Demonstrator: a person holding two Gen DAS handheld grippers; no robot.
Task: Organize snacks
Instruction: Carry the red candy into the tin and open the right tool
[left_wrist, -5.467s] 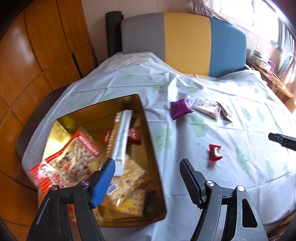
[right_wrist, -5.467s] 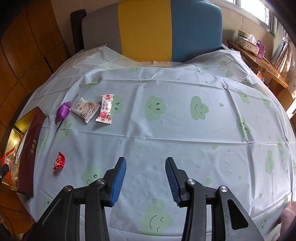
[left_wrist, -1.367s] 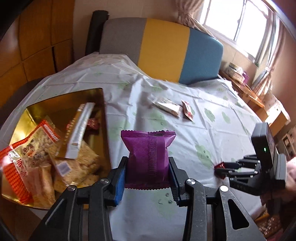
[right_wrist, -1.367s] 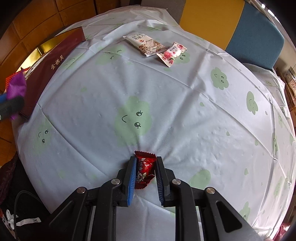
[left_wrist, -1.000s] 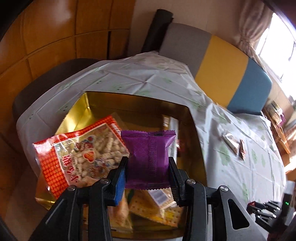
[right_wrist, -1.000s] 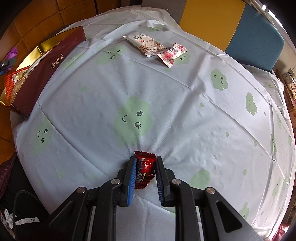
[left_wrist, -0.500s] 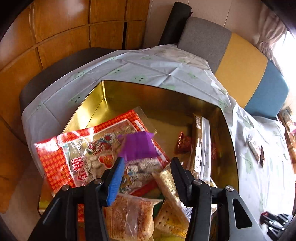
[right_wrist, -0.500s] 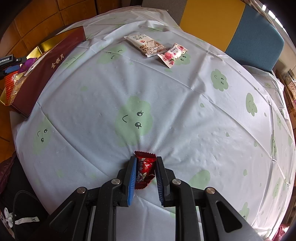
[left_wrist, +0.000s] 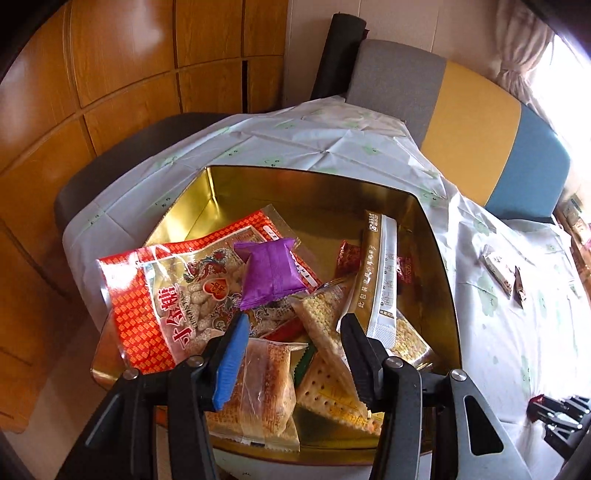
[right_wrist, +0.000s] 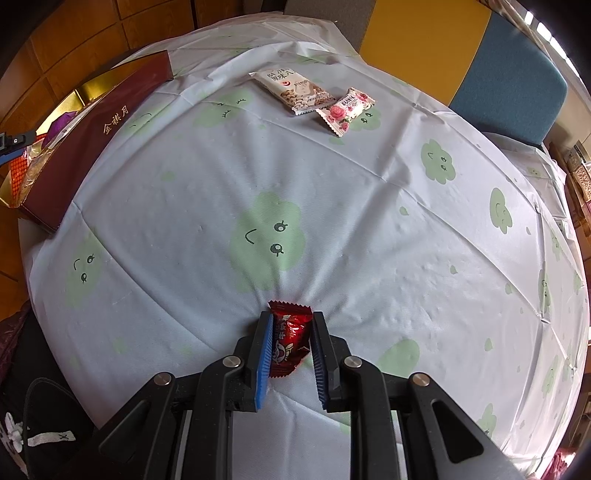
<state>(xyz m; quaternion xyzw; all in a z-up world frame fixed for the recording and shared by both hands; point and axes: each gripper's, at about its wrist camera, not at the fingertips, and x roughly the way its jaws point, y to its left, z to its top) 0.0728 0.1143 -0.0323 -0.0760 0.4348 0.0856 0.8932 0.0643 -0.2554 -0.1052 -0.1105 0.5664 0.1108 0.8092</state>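
Right wrist view, right claw (right_wrist: 290, 345) clenched on red candy (right_wrist: 288, 338), maroon box (right_wrist: 92, 144) lettered 金祺月, left claw (left_wrist: 291, 354) released.

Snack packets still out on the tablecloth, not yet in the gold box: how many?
3. The red candy sits between the right gripper fingers at the near edge; the white packet and the pink rose packet lie side by side at the far side.

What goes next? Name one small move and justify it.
Probably lift the right gripper and carry the red candy toward the gold box. Its jaws are closed on the candy, which sits on the tablecloth; the left gripper is open above the purple packet.
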